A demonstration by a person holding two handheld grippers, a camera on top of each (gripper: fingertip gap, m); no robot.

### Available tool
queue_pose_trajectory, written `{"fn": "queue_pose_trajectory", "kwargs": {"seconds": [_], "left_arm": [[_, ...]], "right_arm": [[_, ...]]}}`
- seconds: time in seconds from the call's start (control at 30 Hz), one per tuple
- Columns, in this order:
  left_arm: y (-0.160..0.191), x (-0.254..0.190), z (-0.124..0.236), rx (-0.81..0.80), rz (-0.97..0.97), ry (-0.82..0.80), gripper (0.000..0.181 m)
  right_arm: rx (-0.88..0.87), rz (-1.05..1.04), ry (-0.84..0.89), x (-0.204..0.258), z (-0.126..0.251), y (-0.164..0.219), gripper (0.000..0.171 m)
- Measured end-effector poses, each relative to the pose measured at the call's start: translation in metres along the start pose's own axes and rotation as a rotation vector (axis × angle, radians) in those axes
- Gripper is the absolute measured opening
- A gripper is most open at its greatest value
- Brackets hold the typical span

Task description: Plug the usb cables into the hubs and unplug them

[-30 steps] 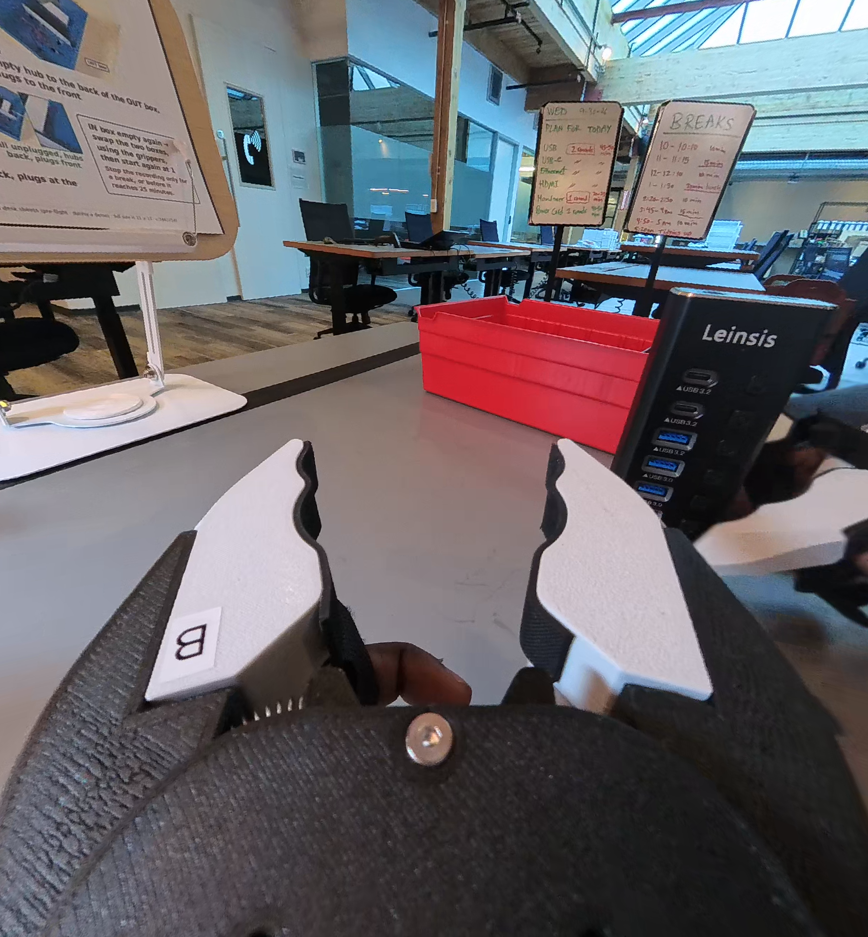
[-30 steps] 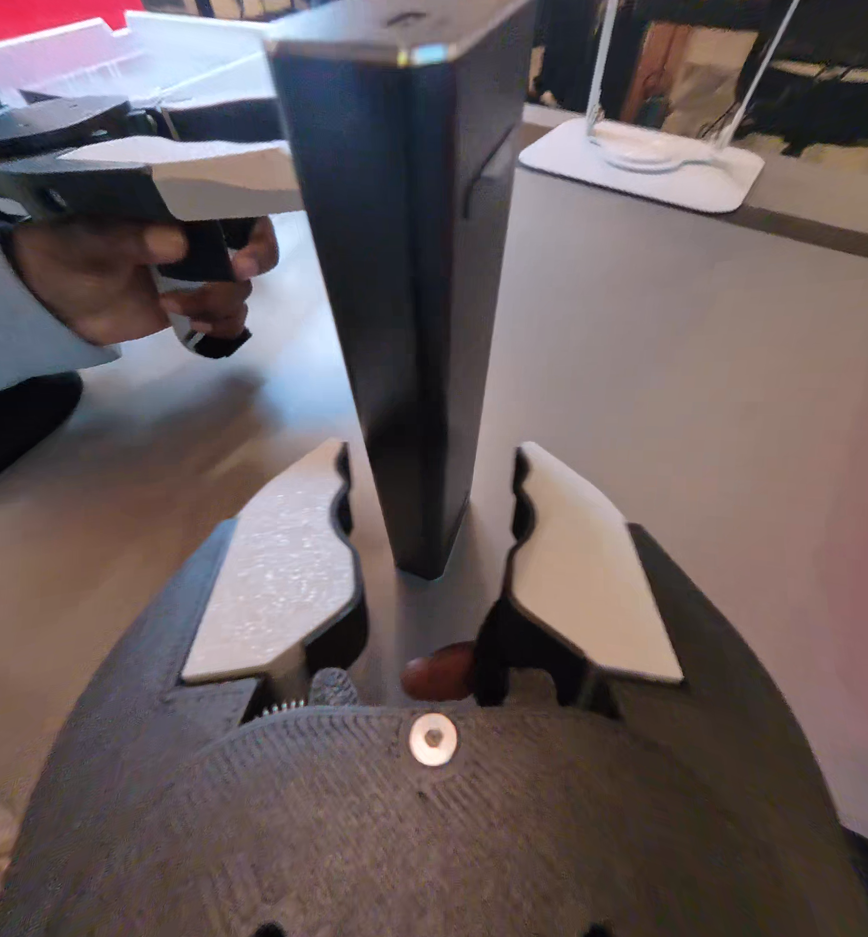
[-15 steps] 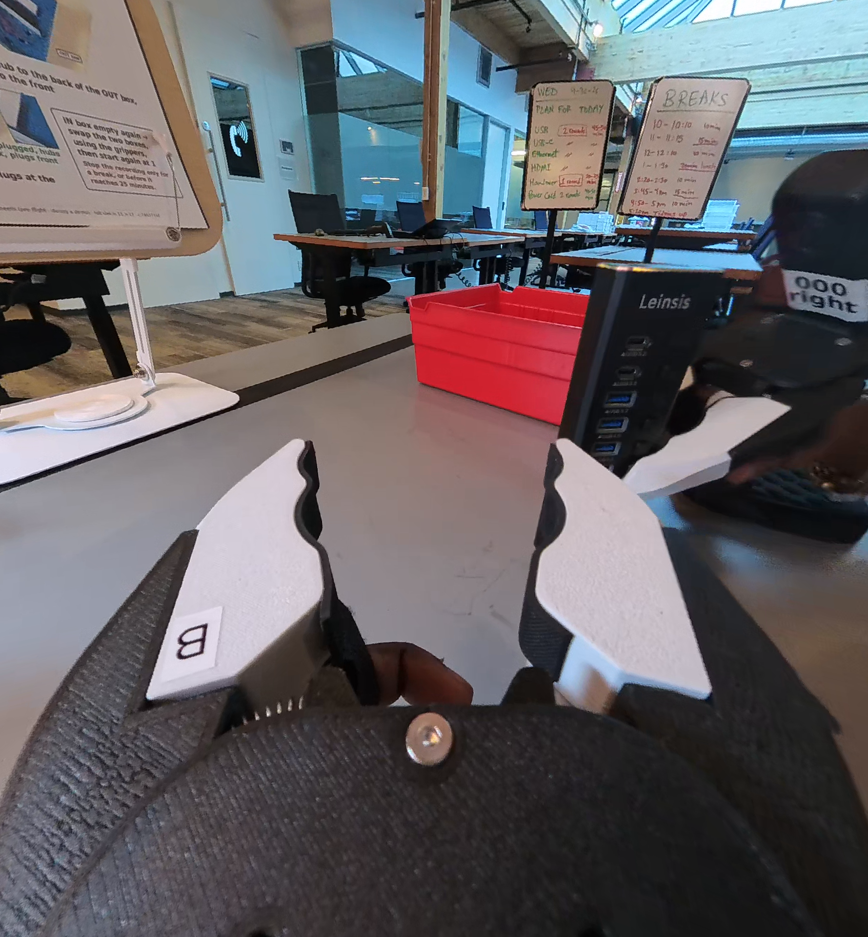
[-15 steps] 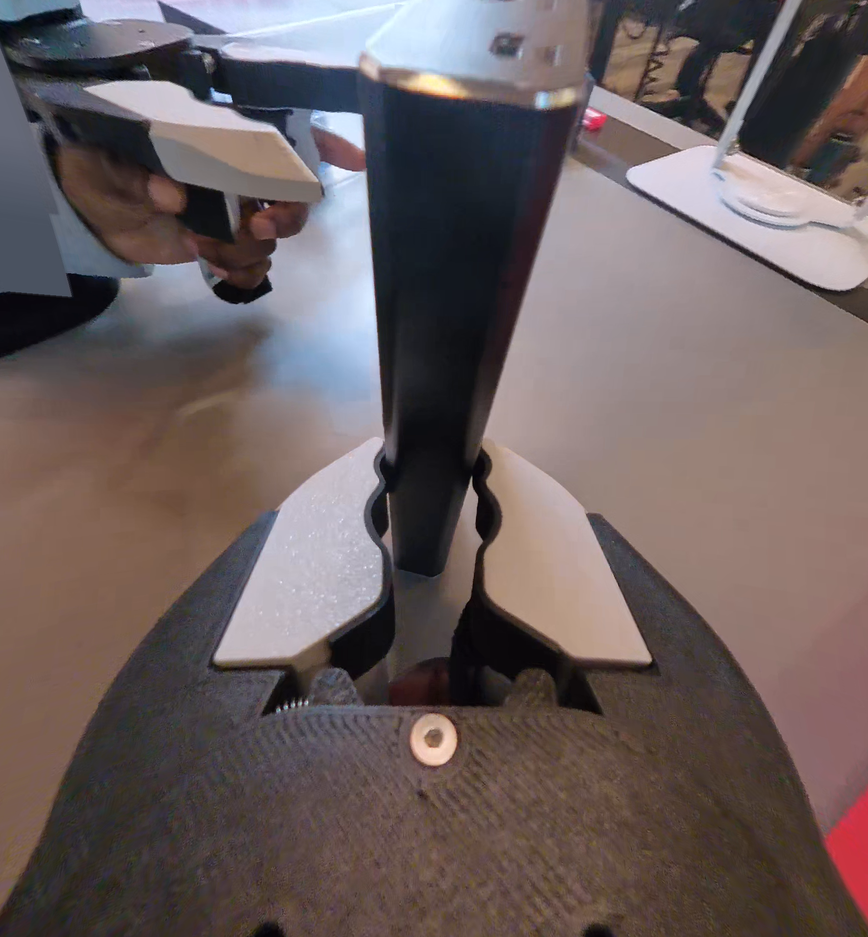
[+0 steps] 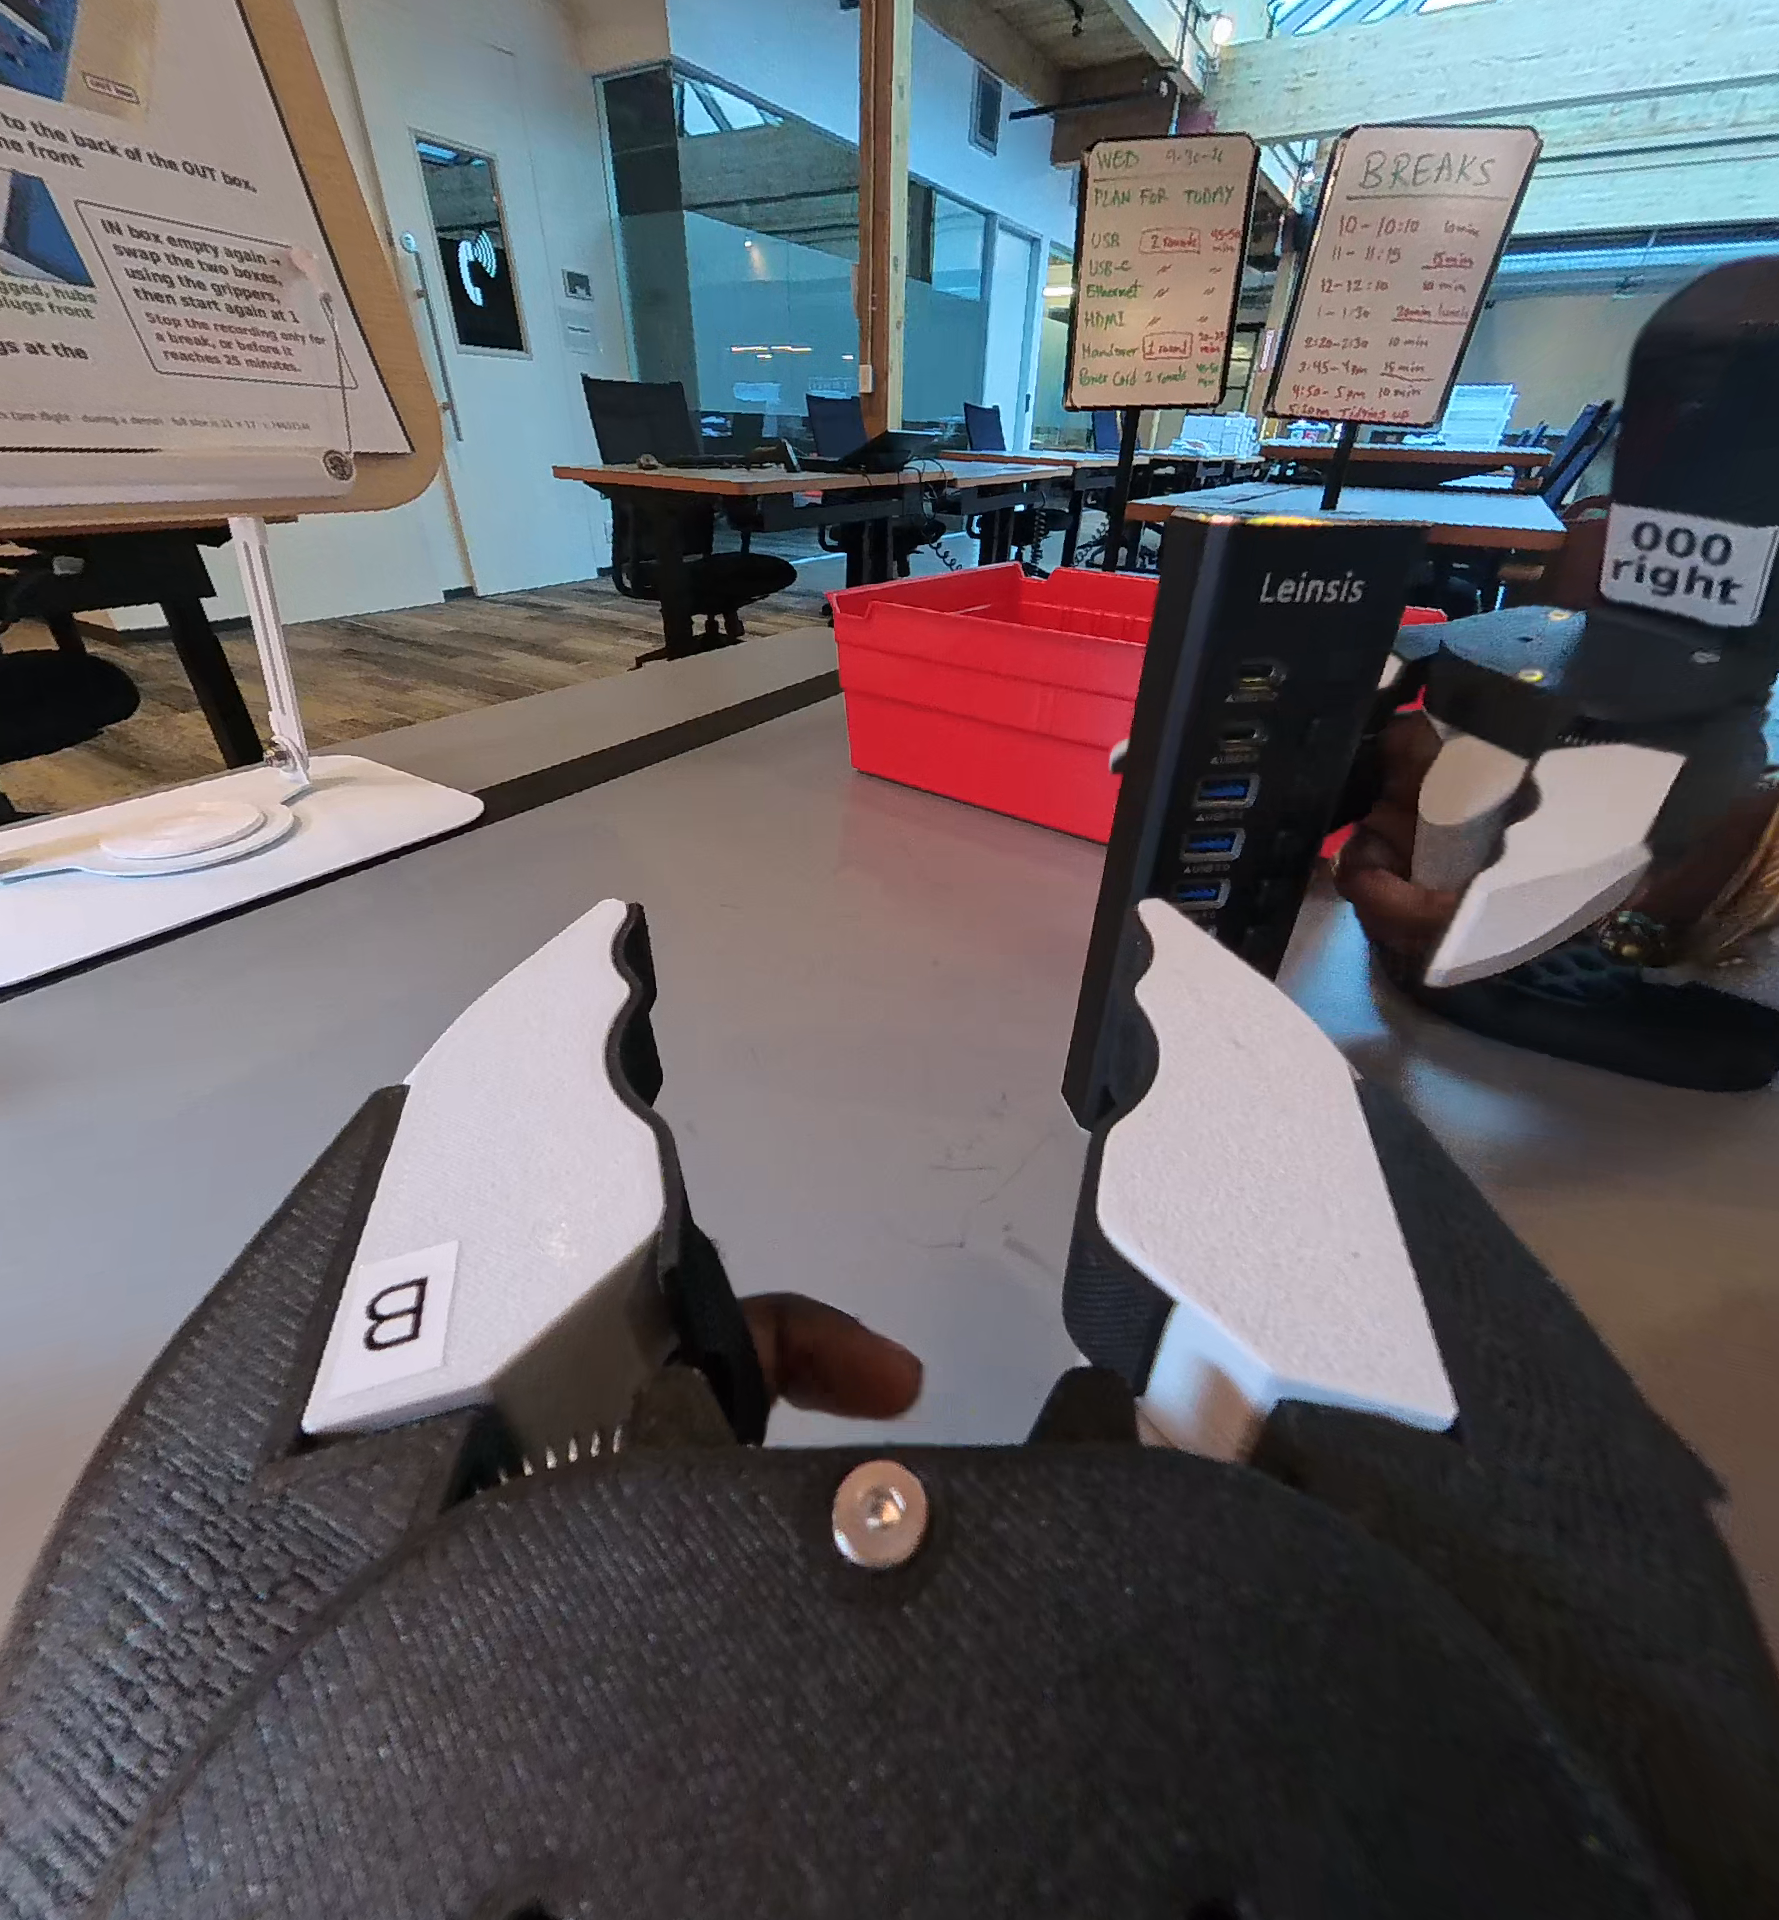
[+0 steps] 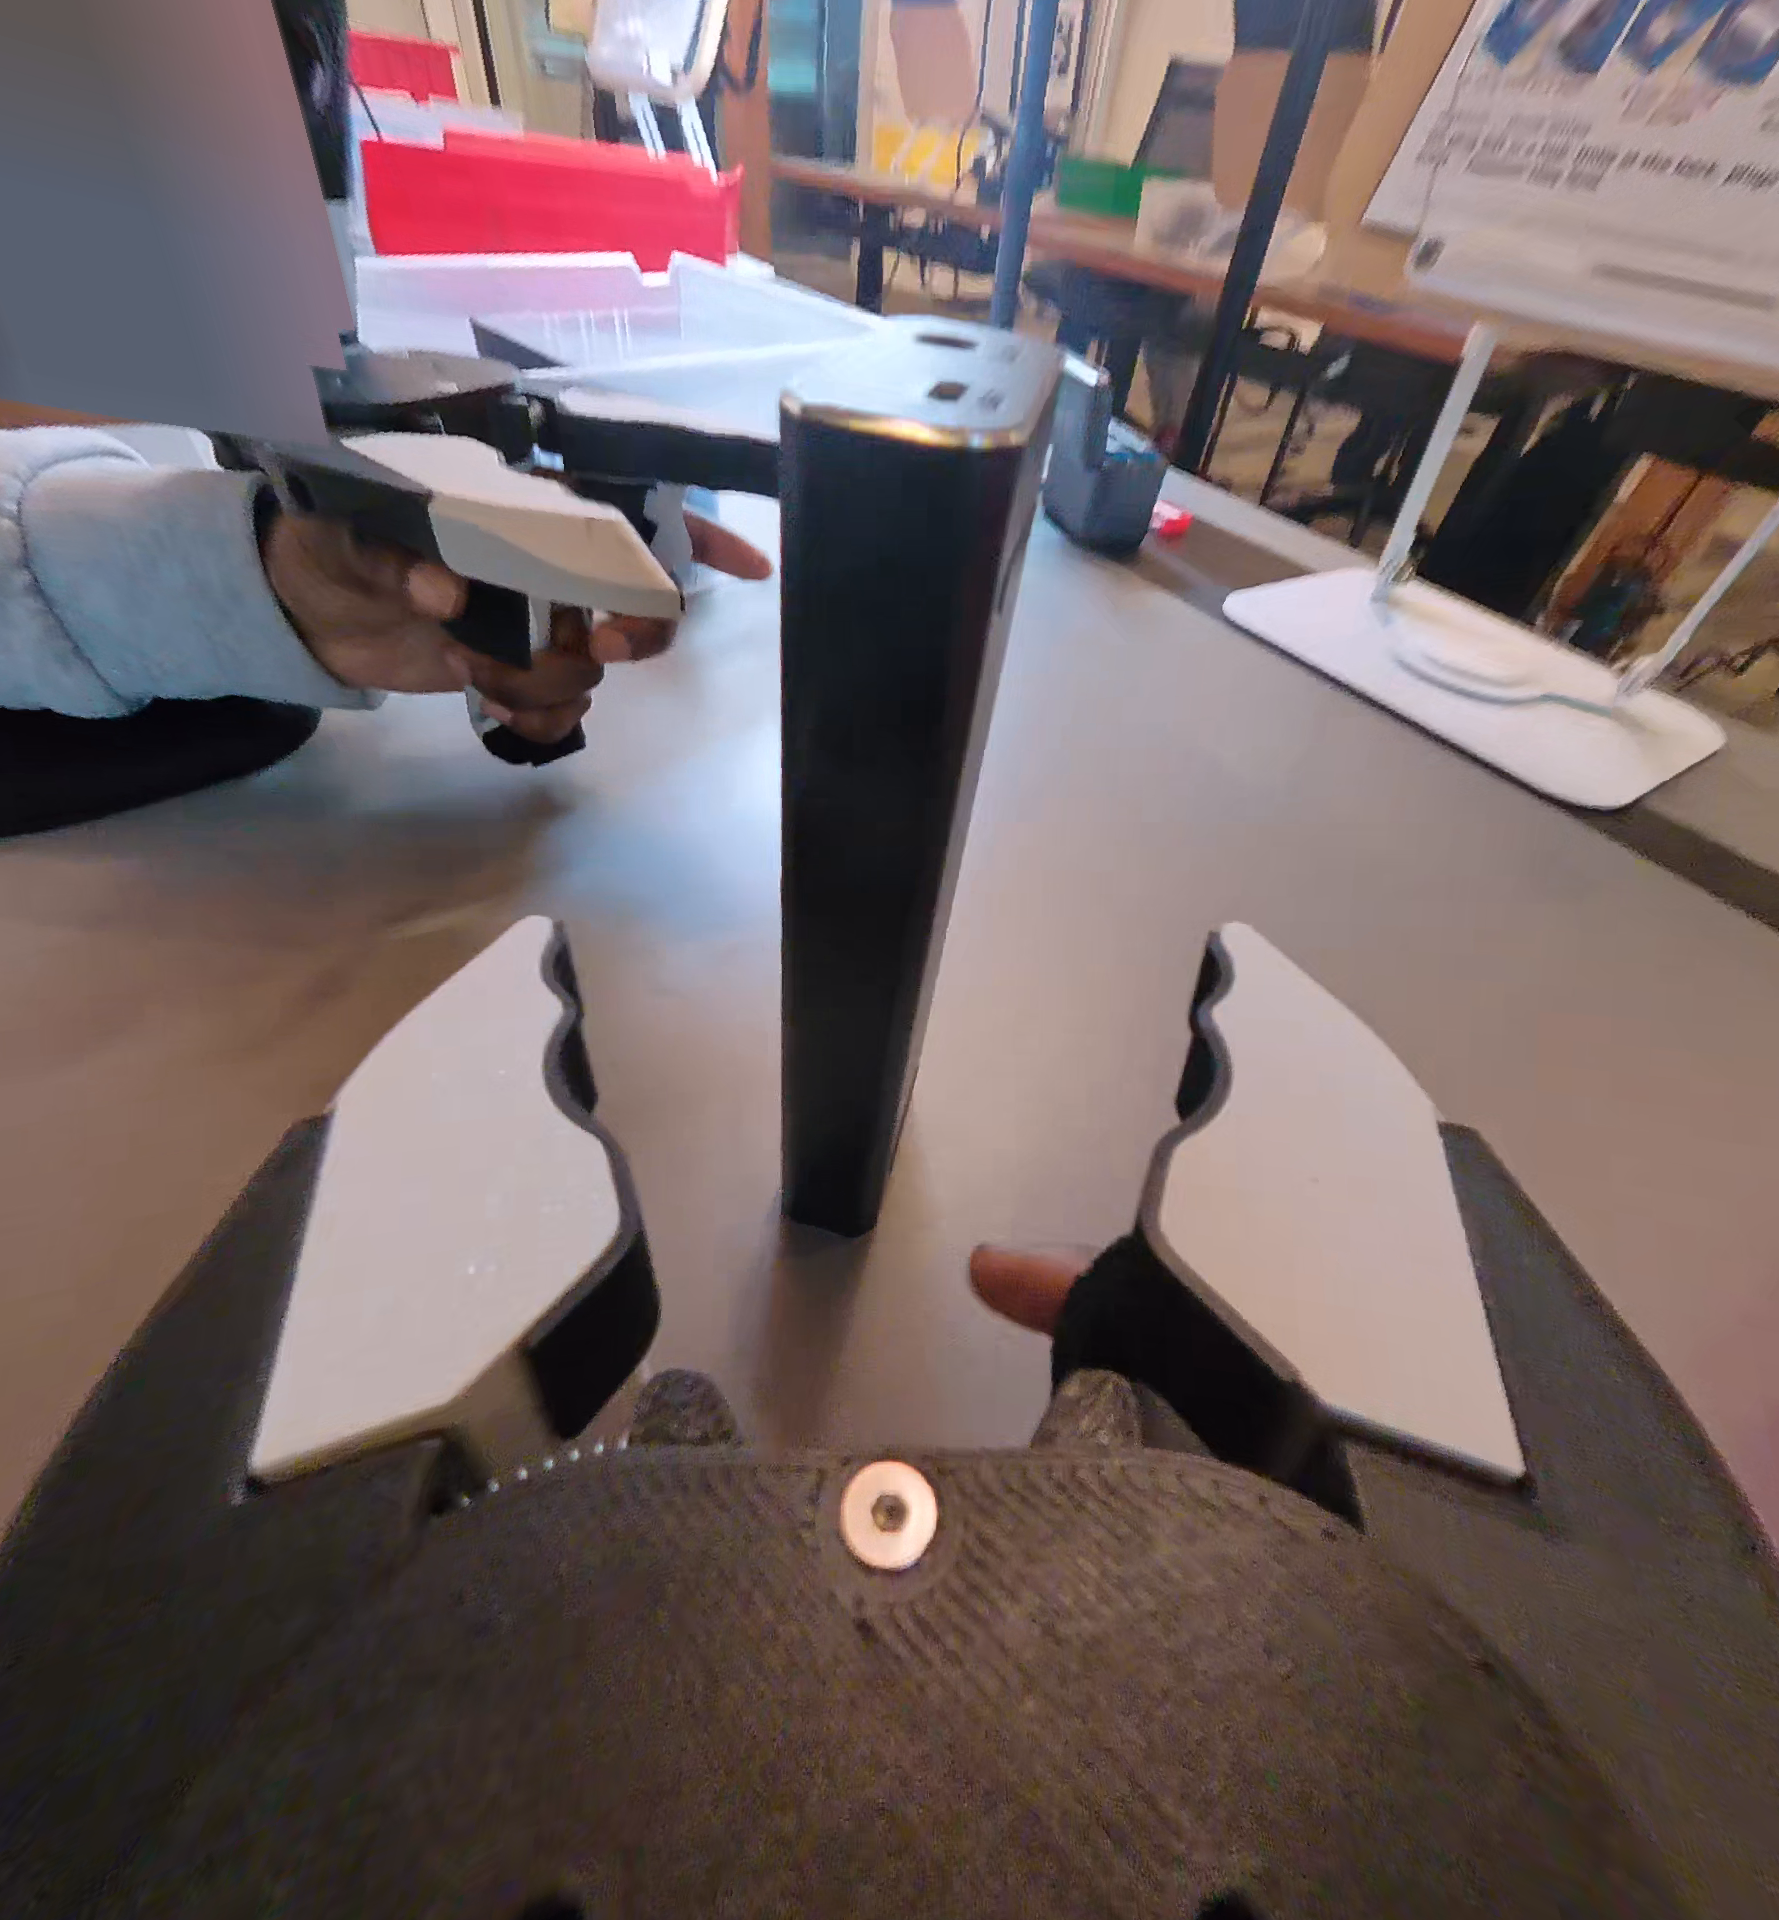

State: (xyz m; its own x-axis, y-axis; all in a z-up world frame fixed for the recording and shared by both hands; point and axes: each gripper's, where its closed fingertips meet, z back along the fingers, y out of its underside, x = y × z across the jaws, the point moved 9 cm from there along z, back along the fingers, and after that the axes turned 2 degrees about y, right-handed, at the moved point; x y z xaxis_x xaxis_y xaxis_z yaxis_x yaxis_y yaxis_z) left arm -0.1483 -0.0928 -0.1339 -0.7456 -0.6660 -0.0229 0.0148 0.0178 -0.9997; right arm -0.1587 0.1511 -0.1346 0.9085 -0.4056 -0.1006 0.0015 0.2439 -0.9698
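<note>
We saw a grey table [image 5: 365, 1049] spread under both grippers, with a white stand base [image 5: 189, 842] bearing an instruction board [image 5: 116, 260] ahead and to the left of our left gripper [image 5: 885, 997]. A red bin [image 5: 978, 707] sat farther ahead of that gripper, slightly to its right, behind the hub. The tall black USB hub [image 6: 885, 790] stood upright on the table, its port face [image 5: 1228, 800] turned toward the left wrist camera. In the right wrist view it rose directly ahead of our right gripper [image 6: 885, 987], its foot between the two white fingers [image 6: 449, 1195], touching neither. That gripper's jaws stood wide apart and held nothing. In the left wrist view the hub stood just beyond the right fingertip [image 5: 1176, 956] of our left gripper, partly hidden behind it; we could not tell whether they touched. The left gripper's jaws were also spread wide and empty. Two whiteboards [image 5: 1155, 270] on poles stood well behind the bin. A fingertip [image 5: 833, 1361] showed beneath the left gripper's fingers, and another [image 6: 1020, 1283] beneath the right gripper's
</note>
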Motion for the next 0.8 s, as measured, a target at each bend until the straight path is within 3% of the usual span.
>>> {"fn": "queue_pose_trajectory", "kwargs": {"seconds": [0.07,0.2,0.33,0.4,0.47,0.6,0.8], "left_arm": [[0.001,0.000,0.000,0.022,-0.016,-0.005,0.086],[0.008,-0.006,-0.004,0.141,-0.059,0.027,0.080],[0.016,-0.017,-0.009,0.291,-0.084,0.102,0.069],[0.019,-0.025,-0.011,0.367,-0.034,0.170,0.068],[0.023,-0.031,-0.014,0.427,0.017,0.200,0.068],[0.027,-0.036,-0.020,0.479,0.004,0.179,0.067],[0.026,-0.038,-0.022,0.459,0.012,0.184,0.053]], "right_arm": [[-0.036,0.008,0.045,-0.002,0.002,0.004,0.116],[0.021,0.036,0.170,0.006,-0.001,0.005,0.089],[0.144,0.041,0.159,0.023,-0.016,0.009,0.084],[0.119,-0.015,0.140,0.026,-0.023,0.011,0.065],[0.075,-0.083,0.200,0.021,-0.025,0.010,0.031],[0.042,-0.211,0.209,0.018,-0.031,0.008,0.029],[-0.122,-0.392,0.083,0.018,-0.029,0.002,0.028]]}}
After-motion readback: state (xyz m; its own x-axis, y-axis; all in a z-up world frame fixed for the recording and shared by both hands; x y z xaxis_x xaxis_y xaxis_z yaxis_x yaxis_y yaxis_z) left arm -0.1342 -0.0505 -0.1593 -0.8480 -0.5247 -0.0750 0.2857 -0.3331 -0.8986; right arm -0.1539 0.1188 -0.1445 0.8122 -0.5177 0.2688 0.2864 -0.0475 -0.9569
